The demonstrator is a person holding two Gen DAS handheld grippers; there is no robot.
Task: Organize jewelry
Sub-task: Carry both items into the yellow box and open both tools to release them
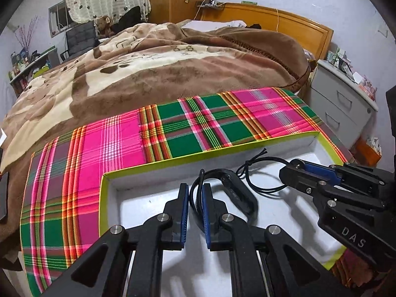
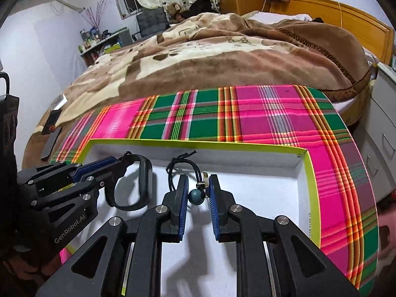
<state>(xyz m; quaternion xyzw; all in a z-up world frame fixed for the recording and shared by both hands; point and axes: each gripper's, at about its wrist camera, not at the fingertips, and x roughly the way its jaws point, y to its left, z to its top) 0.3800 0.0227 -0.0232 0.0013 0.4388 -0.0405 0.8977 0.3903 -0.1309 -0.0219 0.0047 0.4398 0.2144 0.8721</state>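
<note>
Blue pads on my left gripper (image 1: 195, 193) pinch a black band (image 1: 231, 190), a wide loop like a watch strap. Its thin edge sits between the pads, and the rest of the loop hangs out to the right, low over the box floor. I cannot tell if it touches the floor.

My right gripper (image 2: 198, 190) is clamped on a black cord necklace (image 2: 184, 164) with a dark teal bead (image 2: 194, 195) and a small metal ring. Bead and ring sit right between the pads. The cord loops away behind them and ends in a little knot.

Both grippers are inside a white box (image 2: 259, 188) with a lime green rim. They are near each other, so each one blocks part of the other's view. In the left wrist view, the right gripper covers the bead.

Under the box lies a bright plaid cloth (image 1: 118, 143) in pink, green and orange. Behind it is a bed with a fluffy brown and cream blanket (image 1: 153, 66) and a wooden headboard (image 1: 292, 24). A grey drawer cabinet (image 1: 344, 104) stands to the right. Far back I see a curtain with hearts and a shelf full of small things, too tiny to name. Two dark flat things on the blanket at the left are also hard to make out.
</note>
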